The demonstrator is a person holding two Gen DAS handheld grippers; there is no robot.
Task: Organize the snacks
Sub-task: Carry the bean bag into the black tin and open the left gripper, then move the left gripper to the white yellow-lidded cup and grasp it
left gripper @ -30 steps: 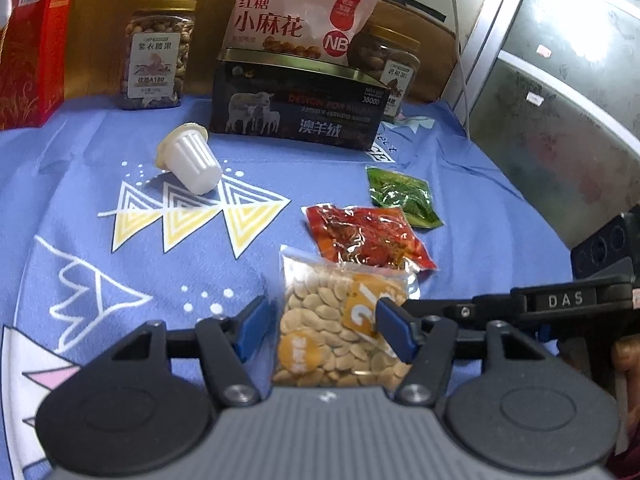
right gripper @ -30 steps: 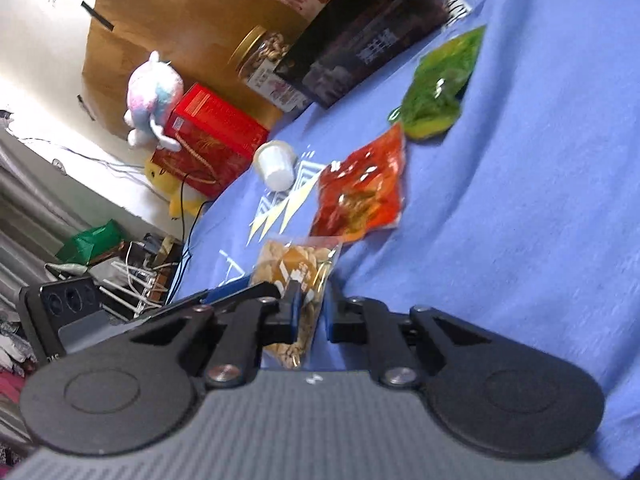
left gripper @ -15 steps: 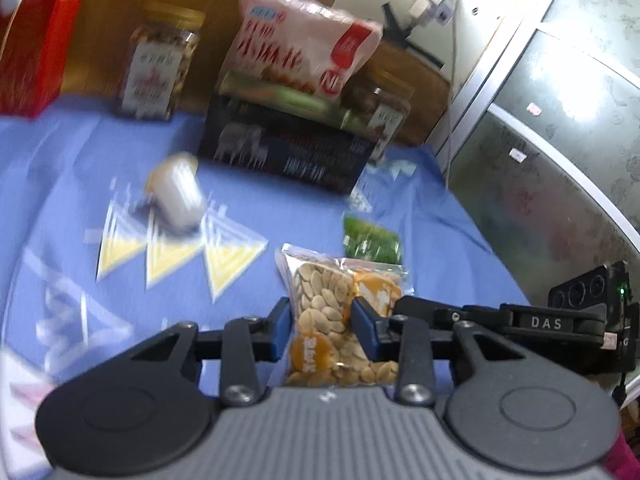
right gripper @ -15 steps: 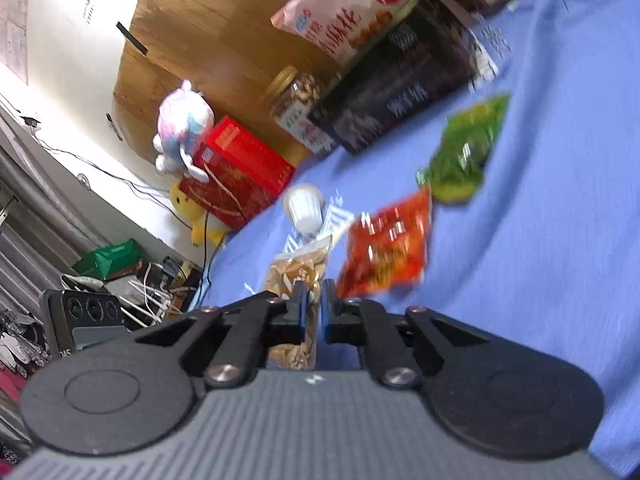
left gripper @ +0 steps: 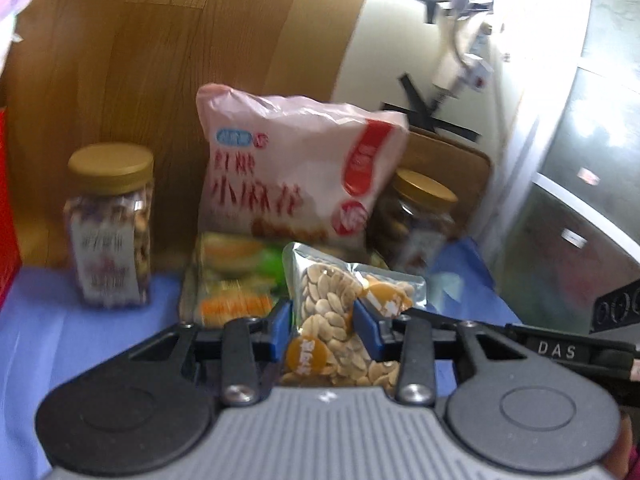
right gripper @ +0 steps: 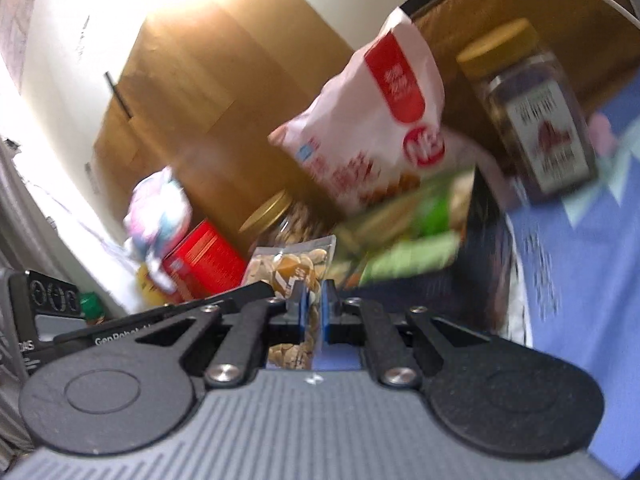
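Both grippers hold one clear bag of nuts (left gripper: 340,320) up in the air, just in front of the open tin box (left gripper: 224,280). The left gripper (left gripper: 322,326) squeezes the bag's two sides with its blue pads; its jaws have just been moving, after closing in on the bag, and the bag sits between them. The right gripper (right gripper: 314,314) is almost fully closed and pinches the bag's thin edge. The bottom of the bag is hidden behind the gripper bodies.

A big pink snack bag (left gripper: 296,172) stands at the back of the box. Things inside the box look green and orange, but they are too blurry to name. A nut jar (left gripper: 110,224) stands left of the box. Another jar (left gripper: 416,224) stands right of it, half hidden behind the pink bag. A red box (right gripper: 200,264) is far left of the tin box, cut off in the left view. All this rests on a blue cloth (left gripper: 60,340).
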